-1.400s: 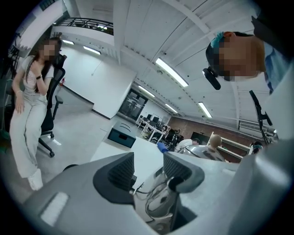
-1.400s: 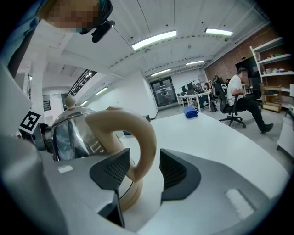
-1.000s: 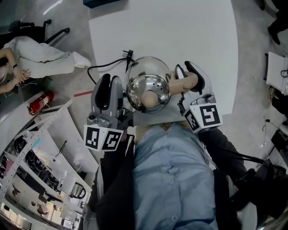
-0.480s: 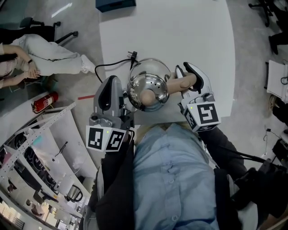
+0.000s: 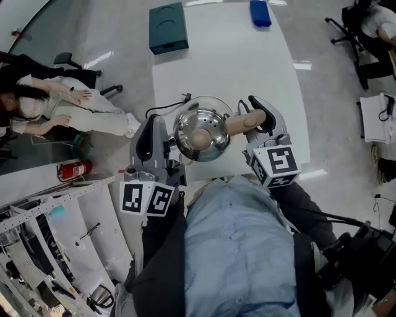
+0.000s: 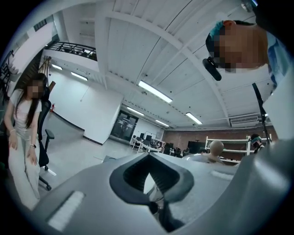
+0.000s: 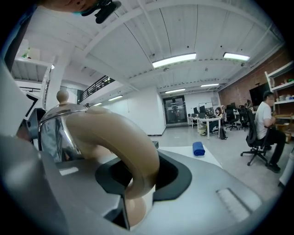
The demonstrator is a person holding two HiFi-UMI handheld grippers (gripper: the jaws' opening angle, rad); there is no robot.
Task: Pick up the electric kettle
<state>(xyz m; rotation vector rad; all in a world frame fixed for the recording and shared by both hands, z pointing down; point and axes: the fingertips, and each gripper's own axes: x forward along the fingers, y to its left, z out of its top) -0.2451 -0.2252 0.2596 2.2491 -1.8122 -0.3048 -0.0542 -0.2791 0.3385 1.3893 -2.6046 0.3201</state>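
Note:
The steel electric kettle [image 5: 198,132] with a beige knob and a curved beige handle [image 5: 245,121] hangs above the near end of the white table [image 5: 247,62]. My right gripper [image 5: 260,117] is shut on that handle; in the right gripper view the handle [image 7: 120,147] runs down between the jaws, with the shiny body [image 7: 57,133] at the left. My left gripper [image 5: 152,137] is just left of the kettle, shut and holding nothing. In the left gripper view its jaws [image 6: 149,180] meet, and the kettle's knob [image 6: 216,148] shows to the right. A black cord [image 5: 162,106] trails from the kettle.
A teal box [image 5: 167,26] and a blue roll [image 5: 260,12] lie at the table's far end. A person sits on the floor at the left [image 5: 55,108], near a red fire extinguisher [image 5: 73,169]. White shelving [image 5: 62,223] stands at the lower left. Another person sits at a desk [image 7: 265,124].
The kettle has risen with my right gripper, and the table now looks farther below, with its far end and the two items there in view. The left gripper stays beside the kettle.

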